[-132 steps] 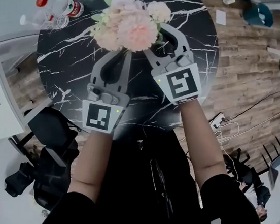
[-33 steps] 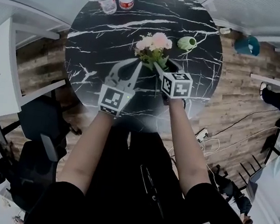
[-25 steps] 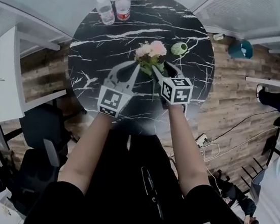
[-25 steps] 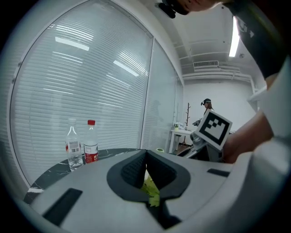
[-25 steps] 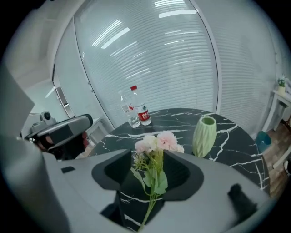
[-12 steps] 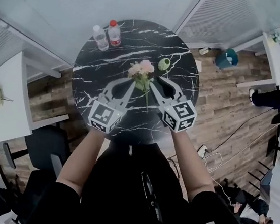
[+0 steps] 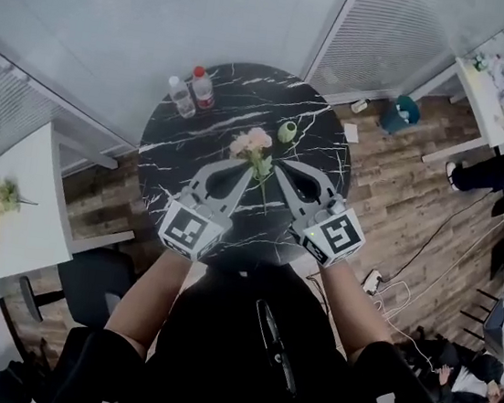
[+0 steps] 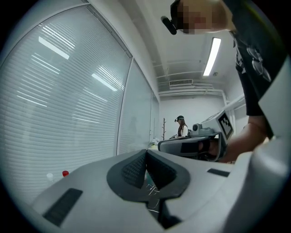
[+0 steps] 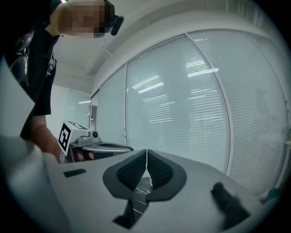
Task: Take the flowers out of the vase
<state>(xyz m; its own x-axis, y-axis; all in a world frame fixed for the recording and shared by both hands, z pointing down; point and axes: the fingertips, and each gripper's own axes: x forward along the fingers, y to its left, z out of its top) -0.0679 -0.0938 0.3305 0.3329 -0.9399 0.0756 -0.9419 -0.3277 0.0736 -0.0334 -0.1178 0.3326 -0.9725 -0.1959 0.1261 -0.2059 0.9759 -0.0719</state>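
The bunch of pink and white flowers [image 7: 252, 142] lies on the black marble table [image 7: 195, 147], its green stem pointing toward me. A small green vase [image 7: 286, 132] rests just to the right of the blooms. Both grippers are held high above the table, pointing level. My left gripper [image 7: 250, 163] is shut with nothing between its pads [image 8: 136, 168]. My right gripper [image 7: 278, 165] is also shut and empty, its pads [image 9: 157, 169] pressed together. Each gripper view shows the other gripper alongside, but neither shows the flowers or the vase.
Two water bottles [image 7: 191, 91] stand at the table's far left edge. Window blinds [image 7: 167, 10] run behind the table. A white side table [image 7: 11, 210] is at the left, and a dark chair [image 7: 99, 282] stands near the table's front. People stand at the right on the wooden floor.
Both grippers have risen well clear of the table and the view has pulled back. The right gripper's jaws have shut. The flowers stay lying on the table beside the vase.
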